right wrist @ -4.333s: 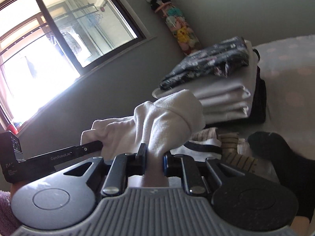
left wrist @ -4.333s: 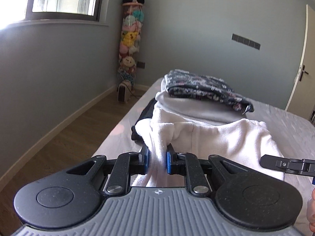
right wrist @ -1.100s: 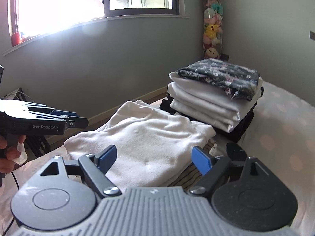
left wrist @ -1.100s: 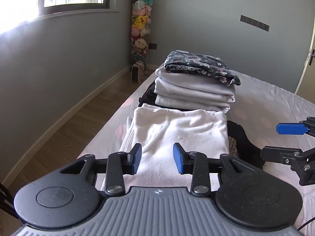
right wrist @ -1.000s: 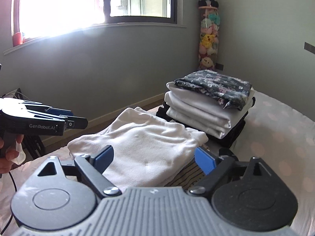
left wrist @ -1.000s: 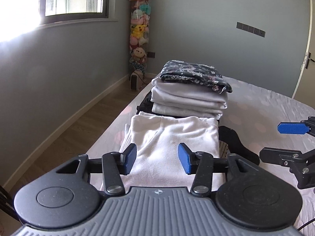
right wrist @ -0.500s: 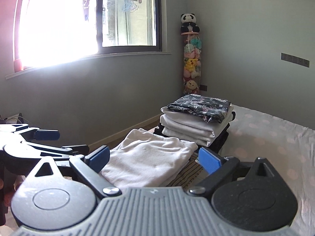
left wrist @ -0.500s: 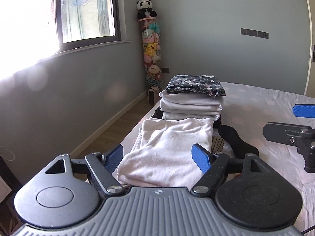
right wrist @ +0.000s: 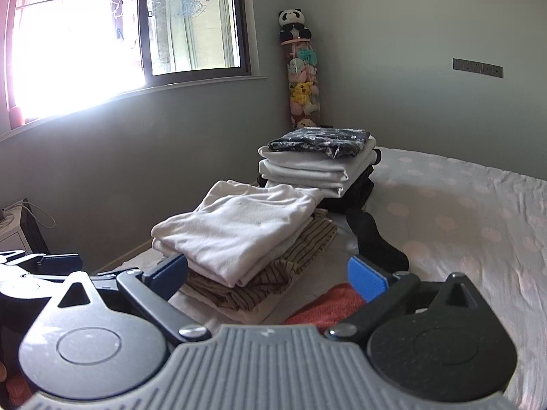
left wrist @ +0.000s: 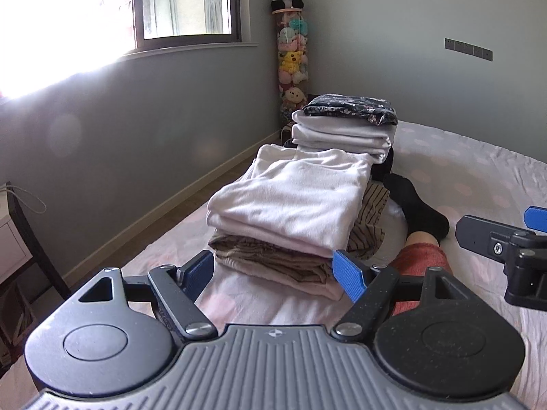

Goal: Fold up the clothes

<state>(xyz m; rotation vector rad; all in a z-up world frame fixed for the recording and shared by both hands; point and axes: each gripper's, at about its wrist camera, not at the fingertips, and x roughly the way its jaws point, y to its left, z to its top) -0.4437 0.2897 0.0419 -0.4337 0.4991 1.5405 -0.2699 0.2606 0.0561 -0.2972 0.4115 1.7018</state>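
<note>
A folded white garment (left wrist: 290, 198) lies on top of a brown striped garment (left wrist: 273, 263) on the bed; it also shows in the right wrist view (right wrist: 236, 229). Behind it stands a taller stack of folded clothes (left wrist: 345, 130) with a dark floral piece on top (right wrist: 321, 140). My left gripper (left wrist: 273, 273) is open and empty, held back from the near edge of the pile. My right gripper (right wrist: 270, 273) is open and empty, also short of the pile. The right gripper shows at the right edge of the left wrist view (left wrist: 502, 235).
A leg in a black sock (left wrist: 413, 205) and red trousers (left wrist: 420, 256) lies right of the pile. The dotted bedsheet (right wrist: 461, 218) stretches to the right. A tube of plush toys (left wrist: 290, 58) stands in the corner. The floor (left wrist: 177, 212) runs along the bed's left side.
Both grippers let go of the white garment, which now lies folded on the striped one. Both opened wide and pulled back and up from the pile.
</note>
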